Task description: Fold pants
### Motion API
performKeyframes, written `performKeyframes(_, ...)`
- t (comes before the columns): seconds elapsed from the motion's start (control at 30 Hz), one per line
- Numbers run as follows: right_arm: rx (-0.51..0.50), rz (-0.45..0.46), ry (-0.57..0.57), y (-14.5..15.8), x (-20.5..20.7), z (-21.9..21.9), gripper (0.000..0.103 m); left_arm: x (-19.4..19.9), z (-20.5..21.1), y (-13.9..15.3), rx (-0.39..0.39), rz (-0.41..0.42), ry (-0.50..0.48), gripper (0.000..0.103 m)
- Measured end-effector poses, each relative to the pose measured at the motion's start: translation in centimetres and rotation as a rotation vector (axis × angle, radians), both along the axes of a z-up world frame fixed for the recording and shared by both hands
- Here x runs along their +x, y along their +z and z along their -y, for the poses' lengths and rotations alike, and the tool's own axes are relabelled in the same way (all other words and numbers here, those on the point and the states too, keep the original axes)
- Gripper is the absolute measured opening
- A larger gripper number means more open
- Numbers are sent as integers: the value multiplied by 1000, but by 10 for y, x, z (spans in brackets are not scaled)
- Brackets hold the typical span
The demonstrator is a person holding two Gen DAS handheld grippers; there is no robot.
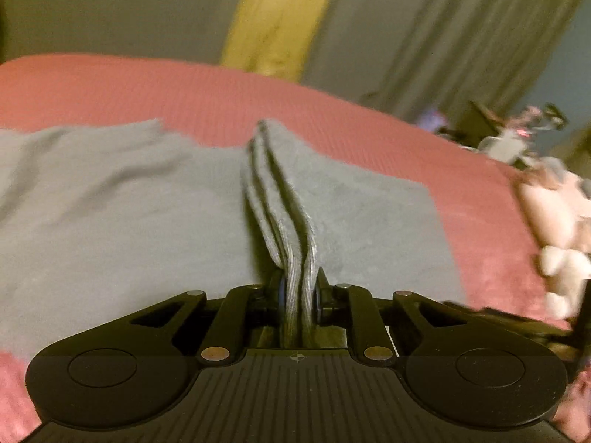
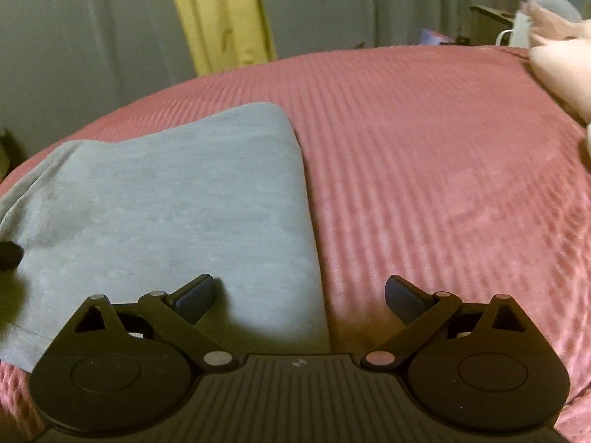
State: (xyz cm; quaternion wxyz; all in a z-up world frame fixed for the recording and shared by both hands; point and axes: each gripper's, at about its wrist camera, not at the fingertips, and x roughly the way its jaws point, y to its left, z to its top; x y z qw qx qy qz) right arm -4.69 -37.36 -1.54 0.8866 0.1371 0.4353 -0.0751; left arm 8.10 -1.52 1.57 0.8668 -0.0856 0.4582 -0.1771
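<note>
Fingers of my left gripper (image 1: 298,297) are pinched almost fully together on a bunched, ribbed edge of the grey pants (image 1: 122,214), several layers of it standing up between the pads and running away from me in a raised ridge. On either side of that ridge the rest of the pants falls flat onto the pink bedspread (image 1: 155,88), one broad panel to the left and a shorter one to the right. My right gripper (image 2: 300,297) stands wide apart and holds nothing: its left fingertip (image 2: 195,295) hangs over the near corner of the folded grey fabric, while the other hangs over bare bedspread, with the straight side edge of the pants running between them. From the right wrist view I see the pants as a neat, flat folded panel with a rounded far corner, which the left wrist view does not show; the left view alone shows the gripped hem. Behind the bed hang grey curtains (image 2: 92,37) and a yellow strip (image 2: 218,14). Blurred pale soft things (image 1: 554,229) lie at the bed's right edge; I cannot tell what they are.
</note>
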Motion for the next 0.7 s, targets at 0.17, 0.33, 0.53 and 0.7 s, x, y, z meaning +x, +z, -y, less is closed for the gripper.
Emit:
performKeyframes(0.17, 10, -25, 48, -6, 6, -16, 99, 12, -37, -31, 54, -133, 151, 24)
performKeyframes(0.33, -57, -13, 62, -6, 4, -25, 99, 6, -40, -14, 46, -43, 174, 42)
performKeyframes(0.53, -63, -19, 48, -9, 5, -28, 99, 7, -34, -27, 89, -82, 151, 47)
performKeyframes(0.7, -70, -30, 49, -13, 8, -31, 99, 7, -35, -32, 129, -87, 163, 47)
